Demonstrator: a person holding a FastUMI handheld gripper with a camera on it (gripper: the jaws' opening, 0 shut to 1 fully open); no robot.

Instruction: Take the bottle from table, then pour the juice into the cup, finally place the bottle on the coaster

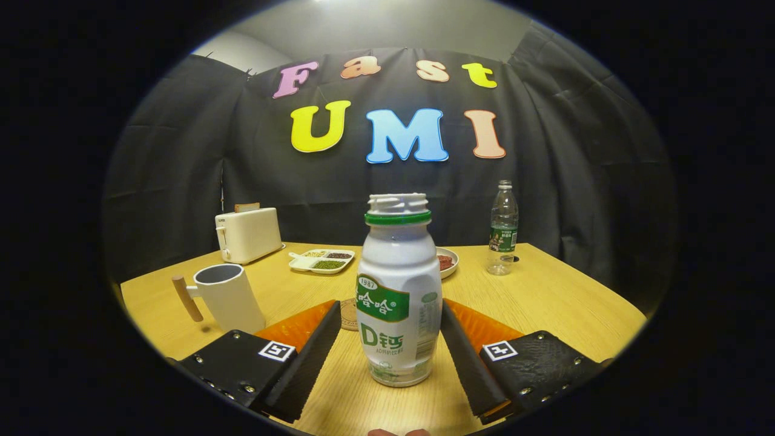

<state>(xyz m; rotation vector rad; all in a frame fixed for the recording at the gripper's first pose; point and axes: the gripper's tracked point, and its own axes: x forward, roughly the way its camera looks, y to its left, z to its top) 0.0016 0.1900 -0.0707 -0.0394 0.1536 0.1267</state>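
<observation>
A booth hung with black cloth closes off the back, and in front of it stands a pale wooden desk (pixel 545 297). The juice bottle (pixel 399 290) stands upright on the desk, uncapped, and serves as the landmark here. It sits between the two fingers of the gripper (pixel 390 348), which are spread wide; the finger to the right of the bottle looks touching or just beside it, the one to the left stands apart, so the bottle is not yet pinched.

The task looks to be at its very start: the bottle has not left the desk, nothing has been poured, and the placing is still to come. What remains, as far as can be judged, is closing on the bottle, lifting it, tipping it over the cup (pixel 227 297), and setting it on the coaster (pixel 349 313).

The cup, white with a wooden handle, stands left of the bottle and a little beyond it. The coaster, round and brown, lies just behind the bottle to its left, partly hidden by a finger. Farther back left of the bottle is a toaster (pixel 248 234), behind it a divided tray (pixel 321 261) and a plate (pixel 448 262), and back to its right a clear water bottle (pixel 503 228).
</observation>
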